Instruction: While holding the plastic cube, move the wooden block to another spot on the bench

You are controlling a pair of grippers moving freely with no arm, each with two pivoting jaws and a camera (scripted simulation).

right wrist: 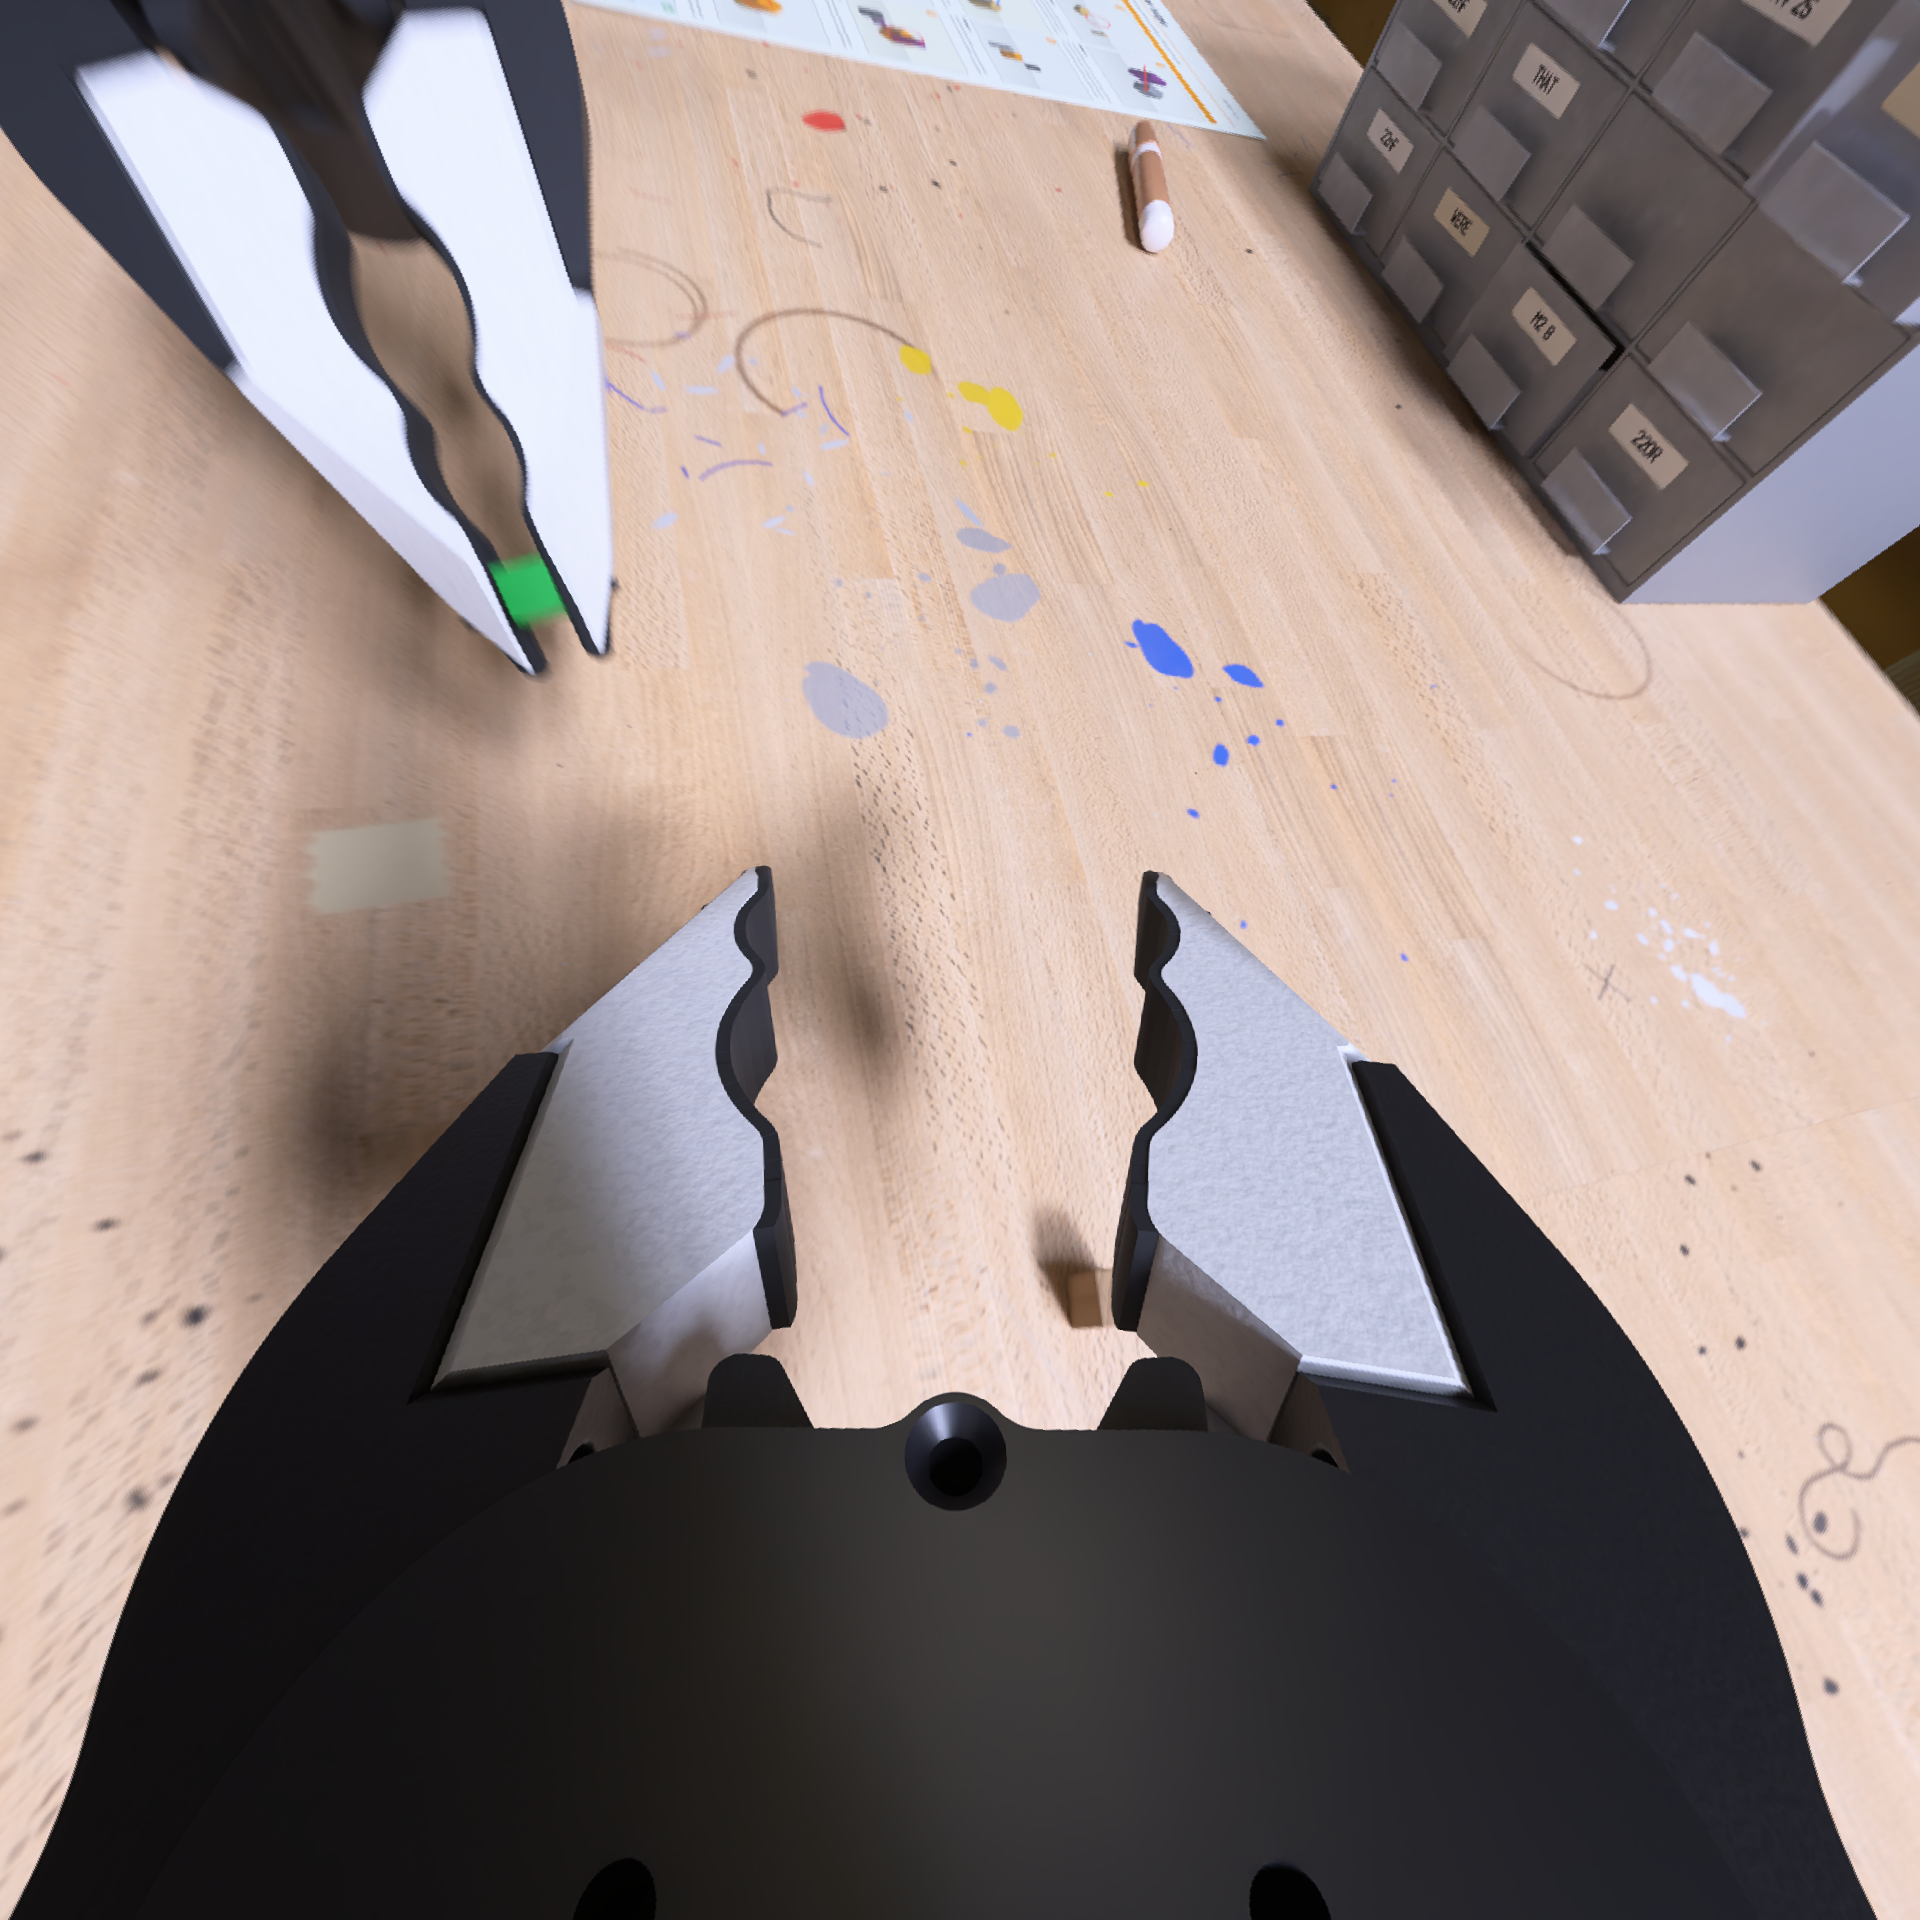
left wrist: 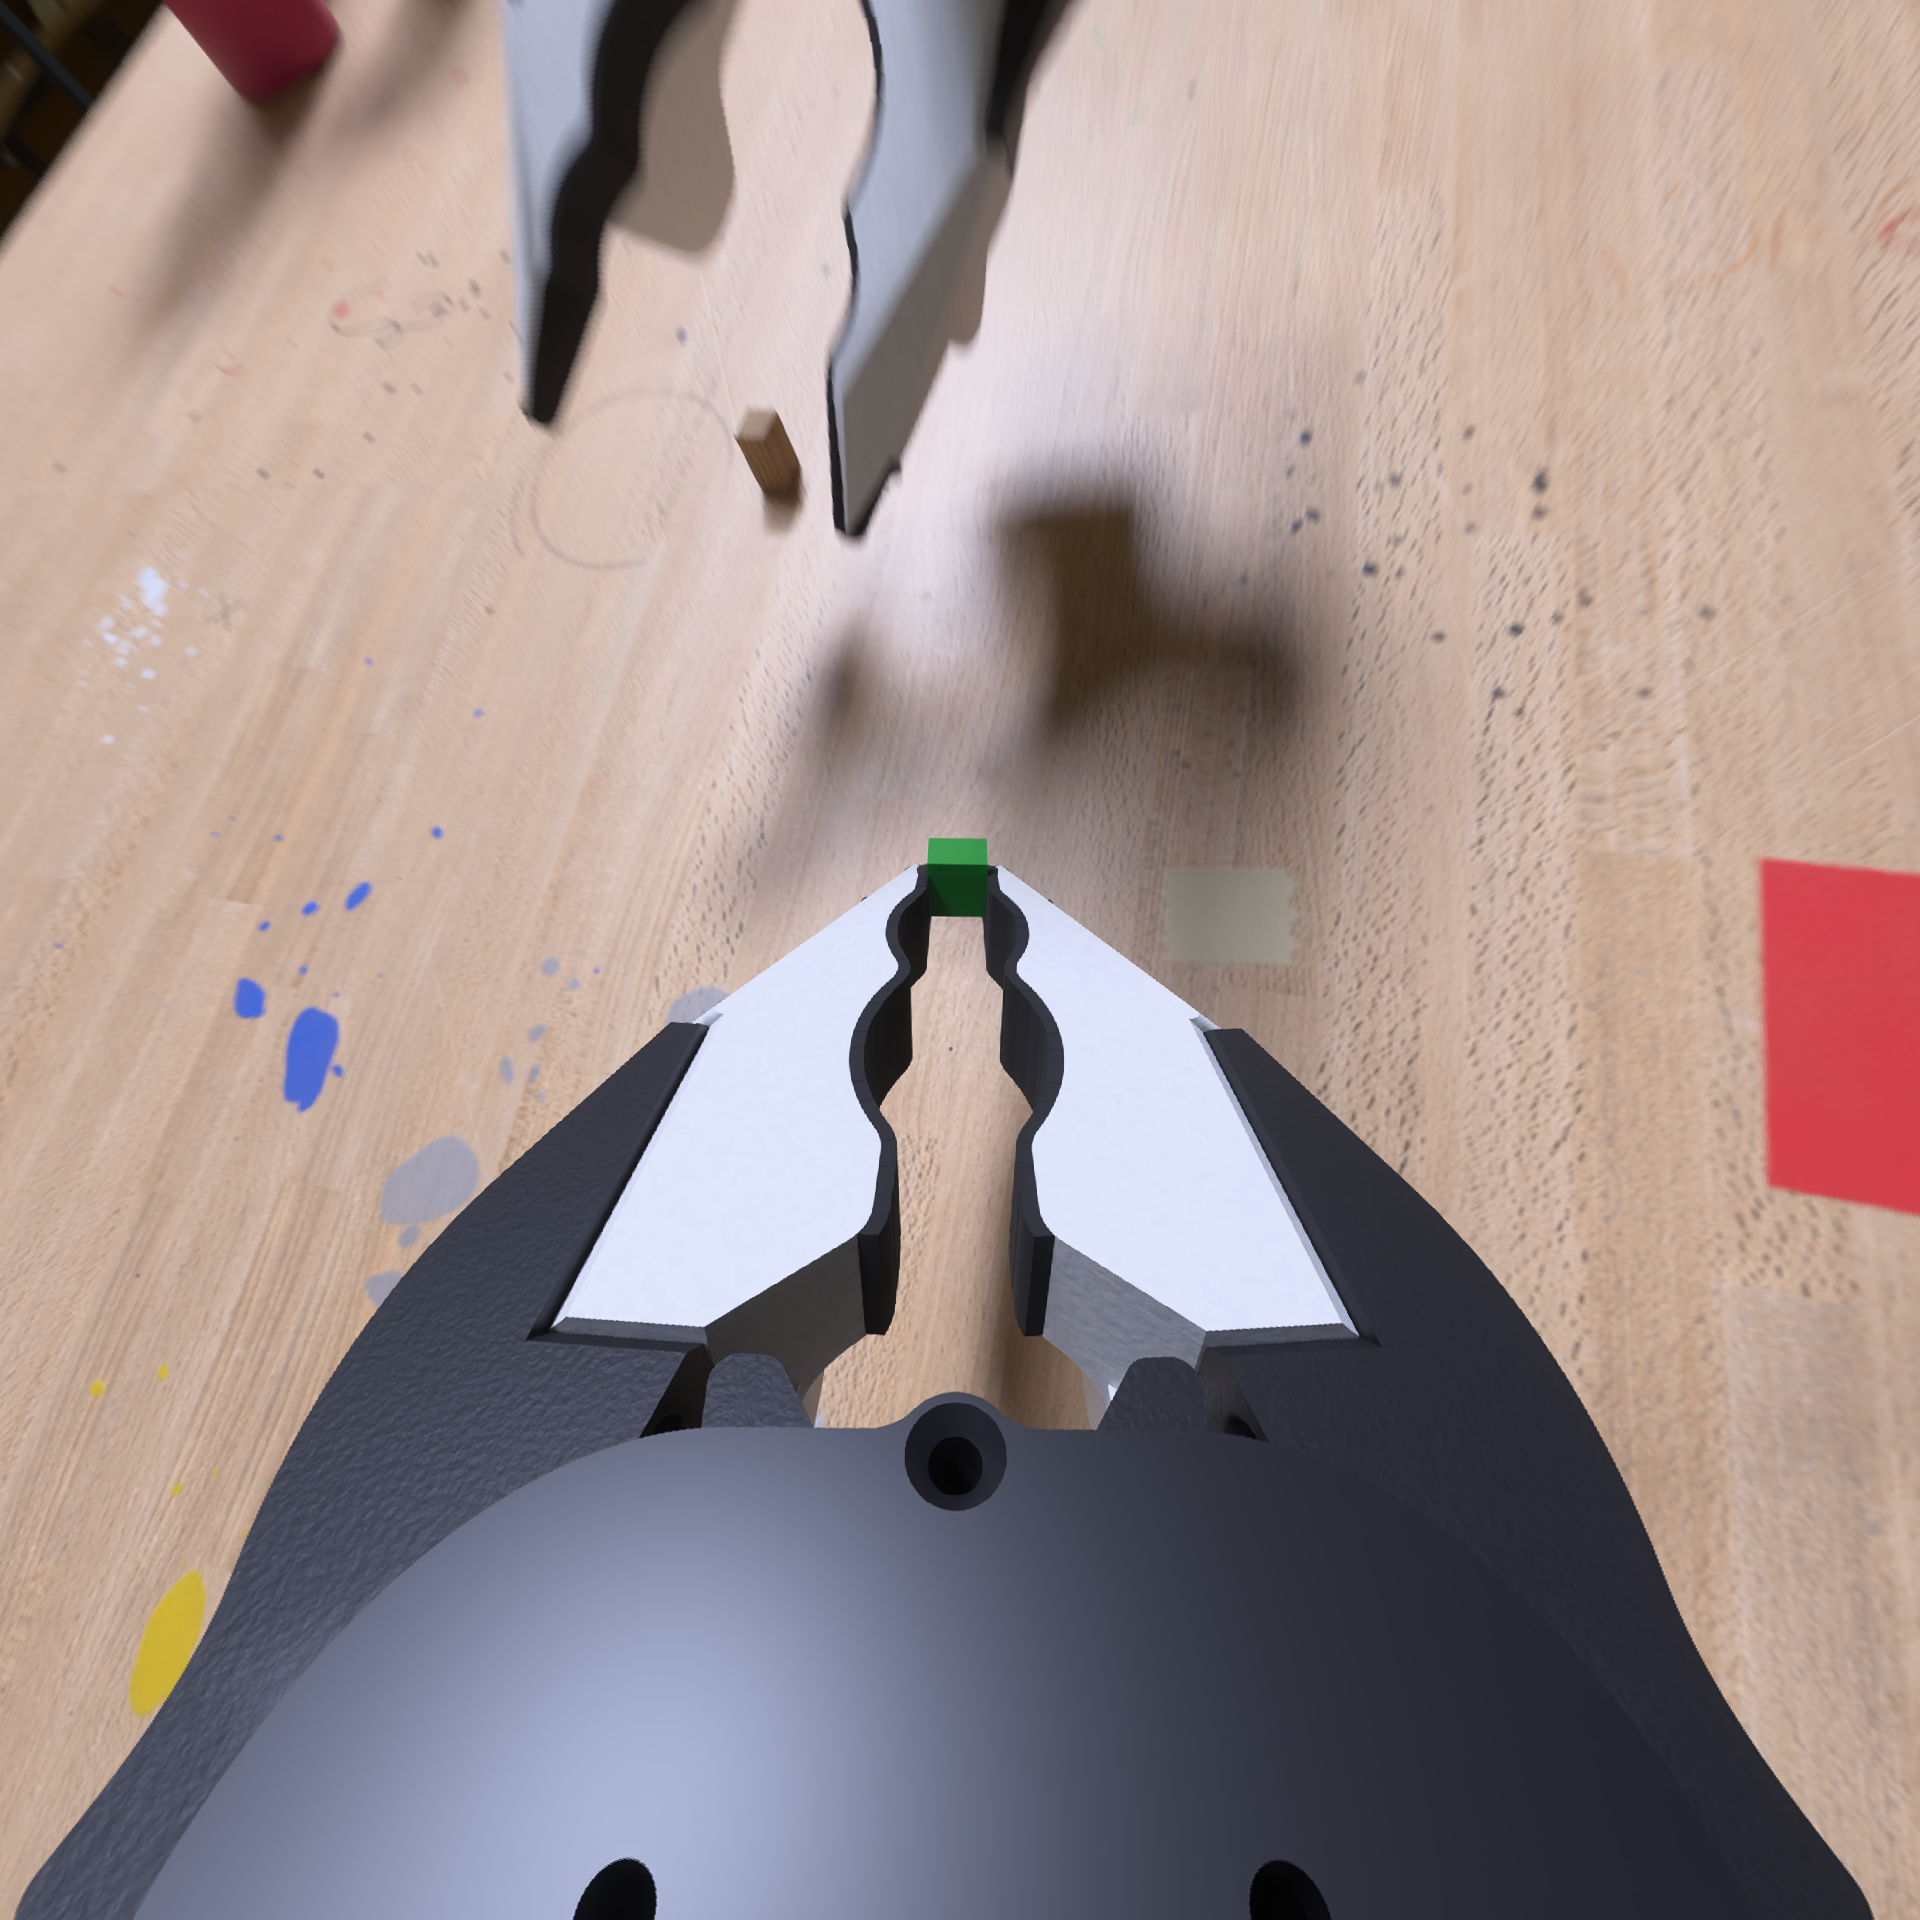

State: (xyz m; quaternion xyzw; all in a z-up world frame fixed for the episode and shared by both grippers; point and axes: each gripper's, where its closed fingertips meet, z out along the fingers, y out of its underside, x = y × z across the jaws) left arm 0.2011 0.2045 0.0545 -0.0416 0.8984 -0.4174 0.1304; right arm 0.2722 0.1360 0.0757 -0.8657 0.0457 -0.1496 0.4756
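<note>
My left gripper (left wrist: pixel 956 883) is shut on a small green plastic cube (left wrist: pixel 956 878) at its fingertips, held above the wooden bench (left wrist: pixel 1455 416). It also shows in the right wrist view (right wrist: pixel 566 649) at upper left, with the cube (right wrist: pixel 528 590) between its tips. My right gripper (right wrist: pixel 954 883) is open and empty above the bench. A small wooden block (right wrist: pixel 1083 1294) stands on the bench below it, close to the base of its right finger. In the left wrist view the block (left wrist: pixel 769 452) stands between the right gripper's (left wrist: pixel 696 468) spread fingers, near one finger.
A grey drawer cabinet (right wrist: pixel 1621 270) stands at the far right. A brown marker (right wrist: pixel 1148 187) and a printed sheet (right wrist: pixel 935 42) lie at the back. A red cylinder (left wrist: pixel 255 36) sits far left, a red patch (left wrist: pixel 1844 1029) and tan tape (left wrist: pixel 1231 914) on the bench.
</note>
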